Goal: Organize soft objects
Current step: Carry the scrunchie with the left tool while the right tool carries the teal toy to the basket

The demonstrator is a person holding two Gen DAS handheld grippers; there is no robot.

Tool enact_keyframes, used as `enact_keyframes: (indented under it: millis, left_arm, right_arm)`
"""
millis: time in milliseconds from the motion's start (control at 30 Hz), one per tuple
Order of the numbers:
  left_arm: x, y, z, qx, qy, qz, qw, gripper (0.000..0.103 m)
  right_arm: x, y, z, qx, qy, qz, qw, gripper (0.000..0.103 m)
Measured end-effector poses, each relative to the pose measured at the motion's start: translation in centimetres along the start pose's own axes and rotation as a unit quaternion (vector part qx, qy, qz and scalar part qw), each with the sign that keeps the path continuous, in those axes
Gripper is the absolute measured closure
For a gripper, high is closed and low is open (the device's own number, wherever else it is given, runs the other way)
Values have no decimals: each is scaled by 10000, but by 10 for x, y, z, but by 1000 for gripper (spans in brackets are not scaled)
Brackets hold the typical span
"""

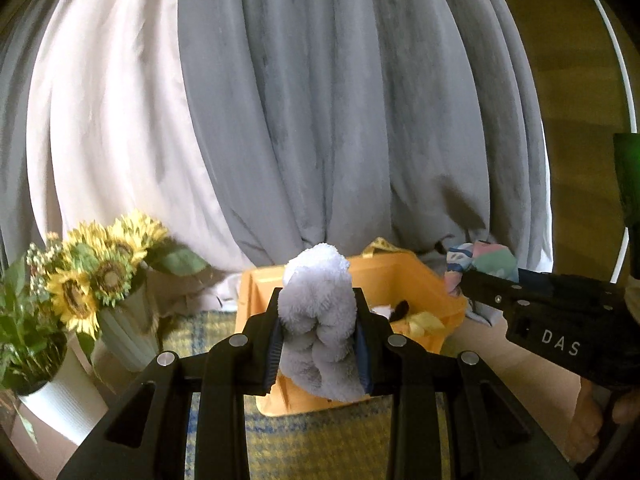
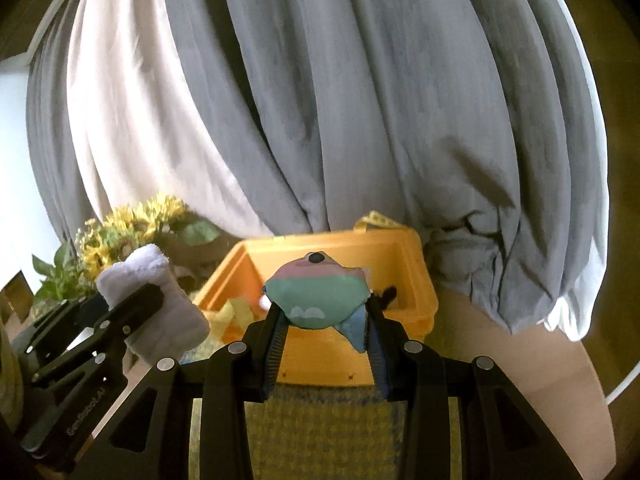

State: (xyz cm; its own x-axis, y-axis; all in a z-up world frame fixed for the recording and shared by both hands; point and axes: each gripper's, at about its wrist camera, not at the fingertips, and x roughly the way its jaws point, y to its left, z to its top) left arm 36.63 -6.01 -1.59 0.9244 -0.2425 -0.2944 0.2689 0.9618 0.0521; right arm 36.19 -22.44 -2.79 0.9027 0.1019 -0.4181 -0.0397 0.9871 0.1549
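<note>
Bin (image 1: pixel 404 280) is the landmark: an orange plastic tub standing on a yellow checked mat (image 1: pixel 320 440), with grey curtains (image 1: pixel 320 100) hanging behind it and a sunflower vase (image 1: pixel 120 320) off to its left. Left tongs (image 1: pixel 318 344) are clenched on a rolled lilac towel (image 1: pixel 320 320), held upright with its long axis vertical, just in front of the bin's near wall and above it. Right tongs (image 2: pixel 326 328) are clenched on a small pastel fish toy (image 2: pixel 316 296), also in front of the near wall, toward the bin's right half. Inside the bin lie some yellowish fabric (image 2: pixel 234 312) and a dark item too small to name. Both loads sit short of the opening, so the drop probably needs a forward carry past the near rim; neither hand looks clearly nearer.
</note>
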Motion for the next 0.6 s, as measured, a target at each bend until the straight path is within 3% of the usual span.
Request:
enact_keyframes:
  millis: [267,600]
  left_arm:
    - [11,7,18,9,-215,105,9997,73]
    - [49,14,27,86,-81,287,9995,73]
  right_arm:
    - [9,0,23,-45,-304,-4,9995,65]
    - [40,-4,42,-137,-316,-141,9993,65]
